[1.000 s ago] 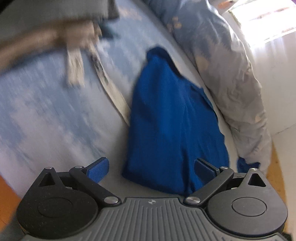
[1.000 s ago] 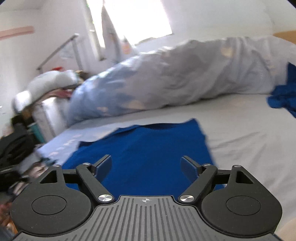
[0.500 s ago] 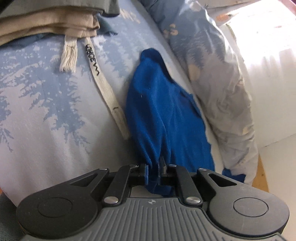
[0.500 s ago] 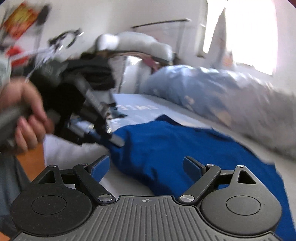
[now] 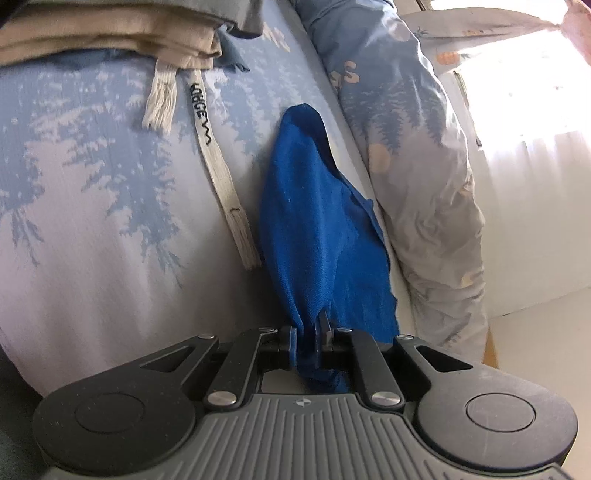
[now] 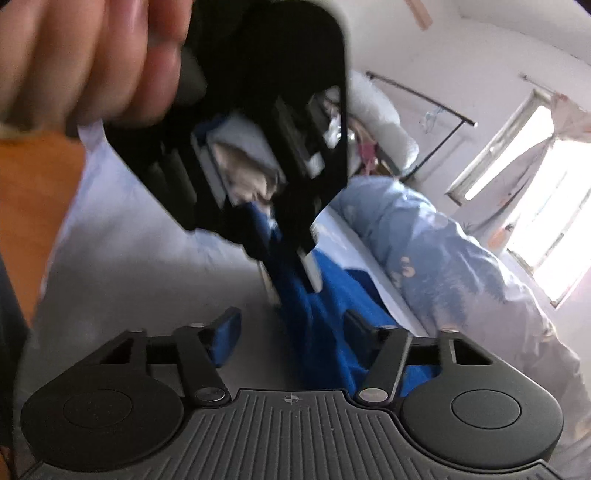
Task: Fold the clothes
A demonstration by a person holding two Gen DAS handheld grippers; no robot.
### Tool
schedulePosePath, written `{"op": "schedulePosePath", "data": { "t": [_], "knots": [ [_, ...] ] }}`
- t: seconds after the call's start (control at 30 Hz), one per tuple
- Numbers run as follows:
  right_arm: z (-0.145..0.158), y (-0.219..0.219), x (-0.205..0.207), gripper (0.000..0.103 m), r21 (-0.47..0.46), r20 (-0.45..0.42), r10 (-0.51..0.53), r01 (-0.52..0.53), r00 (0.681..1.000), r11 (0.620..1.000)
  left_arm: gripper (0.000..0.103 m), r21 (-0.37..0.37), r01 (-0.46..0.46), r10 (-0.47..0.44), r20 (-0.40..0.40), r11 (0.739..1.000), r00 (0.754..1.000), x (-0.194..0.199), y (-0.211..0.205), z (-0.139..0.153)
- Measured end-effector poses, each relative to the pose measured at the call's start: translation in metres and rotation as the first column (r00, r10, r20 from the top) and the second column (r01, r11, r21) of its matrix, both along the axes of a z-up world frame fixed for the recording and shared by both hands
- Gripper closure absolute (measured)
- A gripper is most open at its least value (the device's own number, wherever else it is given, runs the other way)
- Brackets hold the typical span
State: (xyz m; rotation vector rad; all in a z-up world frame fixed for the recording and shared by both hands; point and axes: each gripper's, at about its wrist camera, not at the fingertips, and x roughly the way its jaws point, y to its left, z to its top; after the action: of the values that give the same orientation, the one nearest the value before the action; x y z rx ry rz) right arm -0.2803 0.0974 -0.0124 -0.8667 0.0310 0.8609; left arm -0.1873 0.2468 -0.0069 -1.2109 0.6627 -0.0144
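Observation:
A blue garment (image 5: 314, 229) lies stretched along the bed, its near edge lifted. My left gripper (image 5: 309, 332) is shut on that near edge, with cloth bunched between the pads. In the right wrist view the same blue garment (image 6: 325, 317) hangs from the left gripper (image 6: 284, 254), which shows from outside, held by a hand (image 6: 85, 55). My right gripper (image 6: 291, 328) is open and empty just below and in front of that hanging cloth, its jaws on either side of it without touching.
A stack of folded beige and grey clothes (image 5: 110, 33) with a drawstring (image 5: 221, 184) lies at the far left of the bed. A rumpled blue-and-white duvet (image 5: 417, 166) runs along the right. A window (image 6: 546, 206) is at the back right.
My left gripper closed on the garment's near edge and lifted it. My right gripper swung left, from the flat garment toward the left gripper, and stayed open.

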Motion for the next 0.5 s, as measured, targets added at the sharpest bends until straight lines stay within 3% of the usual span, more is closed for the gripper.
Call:
{"op": "schedulePosePath", "data": {
  "t": [0.03, 0.07, 0.1, 0.3, 0.43, 0.5],
  "knots": [
    [-0.002, 0.002, 0.001, 0.058, -0.008, -0.001, -0.009, 0.009, 1.000, 1.000, 0.092, -0.011, 0.000, 0.000, 0.000, 1.000, 1.000, 0.000, 0.000, -0.001],
    [-0.003, 0.004, 0.002, 0.079, -0.015, -0.004, -0.016, 0.016, 1.000, 1.000, 0.082, -0.016, -0.002, 0.002, -0.008, 1.000, 1.000, 0.001, 0.000, -0.003],
    [-0.003, 0.004, 0.004, 0.094, -0.016, -0.019, -0.021, 0.021, 1.000, 1.000, 0.081, -0.018, -0.005, 0.004, -0.019, 1.000, 1.000, 0.002, 0.001, -0.005],
    [0.005, 0.003, 0.006, 0.096, 0.025, -0.087, -0.023, 0.025, 0.996, 0.999, 0.059, -0.016, -0.031, 0.031, -0.036, 0.999, 0.999, 0.009, 0.002, -0.010],
    [0.009, -0.002, 0.002, 0.096, 0.040, -0.092, -0.017, 0.021, 0.996, 0.999, 0.055, -0.003, -0.015, 0.015, -0.036, 1.000, 0.999, 0.020, -0.004, -0.013],
    [0.006, -0.003, 0.002, 0.096, 0.033, -0.099, -0.014, 0.017, 0.995, 0.999, 0.061, 0.017, -0.016, 0.017, -0.033, 1.000, 0.999, 0.023, -0.006, -0.012]
  ]
}}
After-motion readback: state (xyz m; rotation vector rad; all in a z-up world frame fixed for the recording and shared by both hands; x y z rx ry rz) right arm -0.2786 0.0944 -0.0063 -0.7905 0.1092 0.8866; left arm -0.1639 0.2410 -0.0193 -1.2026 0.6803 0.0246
